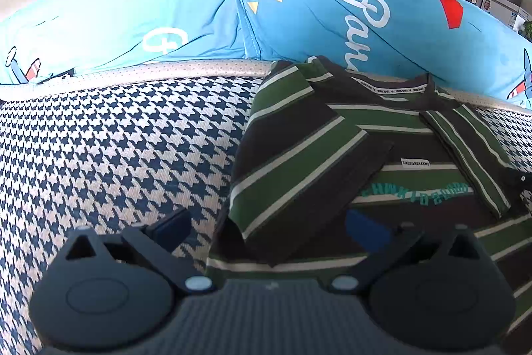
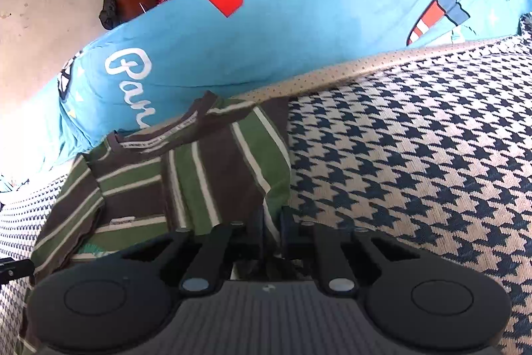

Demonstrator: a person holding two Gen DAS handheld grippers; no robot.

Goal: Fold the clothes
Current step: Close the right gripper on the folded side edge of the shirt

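While the striped shirt [image 1: 332, 155] lies partly folded on the houndstooth cushion [image 1: 116, 155], toward twelve o'clock near the blue pillows [image 1: 166, 15], the left gripper [image 1: 269, 225] holds its jaws wide over the hem; the right gripper [image 2: 271, 218] is clamped on the shirt's edge.

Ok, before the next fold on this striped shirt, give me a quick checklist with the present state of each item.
1. Right gripper has cloth: ok. Its jaws are shut on the striped shirt at its right edge.
2. Left gripper has cloth: not ok. Its jaws stand open over the shirt's lower left edge, pressing on nothing.
3. Sleeves folded in: ok. Both lie over the front of the shirt.
4. Collar at the far end, near the blue cushion: ok.
5. Shirt lies flat on the houndstooth cover: ok where visible; the hem nearest the cameras is hidden.
6. How many layers the right jaws hold: cannot tell.
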